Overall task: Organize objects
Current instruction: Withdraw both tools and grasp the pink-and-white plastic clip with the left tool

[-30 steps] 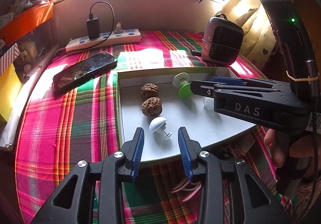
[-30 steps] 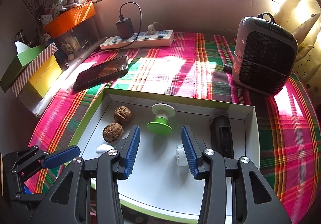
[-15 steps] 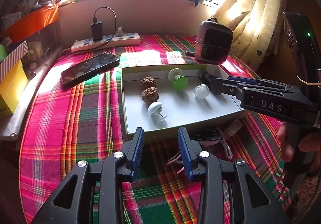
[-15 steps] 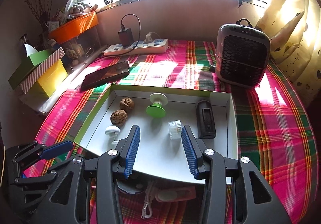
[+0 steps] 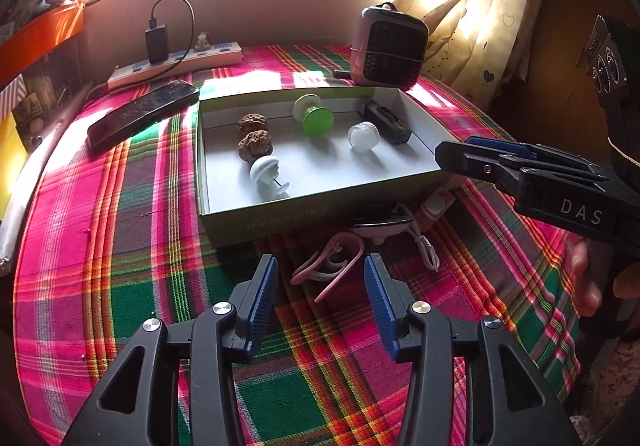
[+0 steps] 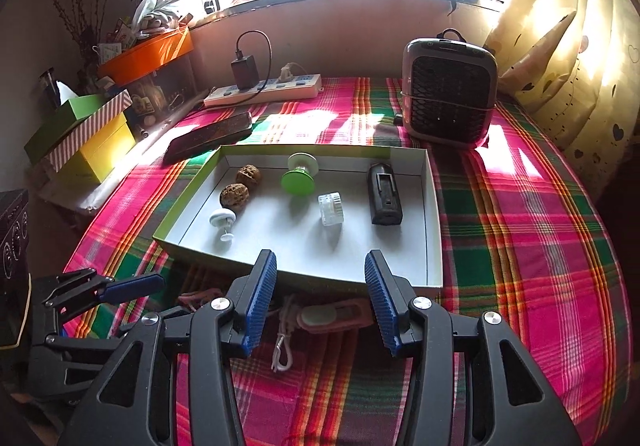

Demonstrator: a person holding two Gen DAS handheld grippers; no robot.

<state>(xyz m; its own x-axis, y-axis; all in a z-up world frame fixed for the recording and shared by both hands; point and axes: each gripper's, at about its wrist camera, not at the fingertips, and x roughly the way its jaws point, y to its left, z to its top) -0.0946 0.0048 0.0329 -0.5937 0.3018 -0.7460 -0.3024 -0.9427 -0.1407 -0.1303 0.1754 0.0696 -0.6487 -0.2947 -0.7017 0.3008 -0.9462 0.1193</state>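
Observation:
A shallow white box with green sides [image 5: 264, 222] [image 6: 434, 230] sits on the plaid cloth. It holds two walnuts [image 5: 255, 144] [image 6: 234, 196], a white knob with a pin [image 5: 265, 171] [image 6: 222, 219], a green and white spool [image 5: 316, 116] [image 6: 298, 176], a clear cap [image 5: 363, 136] [image 6: 330, 209] and a black block [image 5: 387, 122] [image 6: 384, 194]. In front of the box lie a pink clip [image 5: 330, 264], a pink device [image 6: 334, 316] and a white cord [image 6: 282, 346]. My left gripper [image 5: 319, 298] is open and empty above the clip. My right gripper [image 6: 320, 298] is open and empty above the pink device.
A phone [image 5: 144, 112] [image 6: 210, 136] lies left of the box. A power strip with a charger [image 6: 264, 88] lies at the back. A small heater [image 6: 450, 92] [image 5: 388, 44] stands back right. Coloured boxes [image 6: 86, 134] stack at the left edge. Curtains hang right.
Both grippers have pulled back from over the box toward the near edge. The pink clip, pink device and cord in front of the box have come into view. Both stay open.

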